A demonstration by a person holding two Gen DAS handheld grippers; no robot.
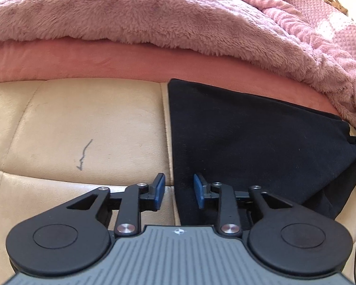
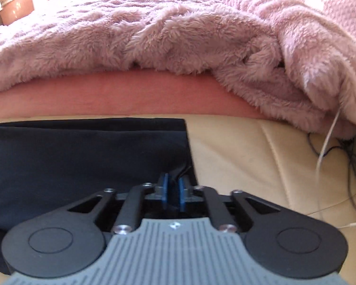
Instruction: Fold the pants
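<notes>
The black pants (image 1: 256, 142) lie flat on a cream leather bench (image 1: 83, 123), folded into a block with a straight left edge. My left gripper (image 1: 179, 191) is open; its jaws straddle the pants' near left edge, low over the bench. In the right wrist view the pants (image 2: 78, 156) fill the left half. My right gripper (image 2: 172, 193) is shut on the pants at their near right corner, with black fabric pinched between the blue pads (image 2: 164, 190).
A fluffy pink blanket (image 1: 154, 16) and a pink mattress edge (image 1: 106, 61) rise right behind the bench. Dark cables (image 2: 348, 156) and a white cord (image 2: 327, 140) lie on the bench at the right. A pen mark (image 1: 84, 154) is on the leather.
</notes>
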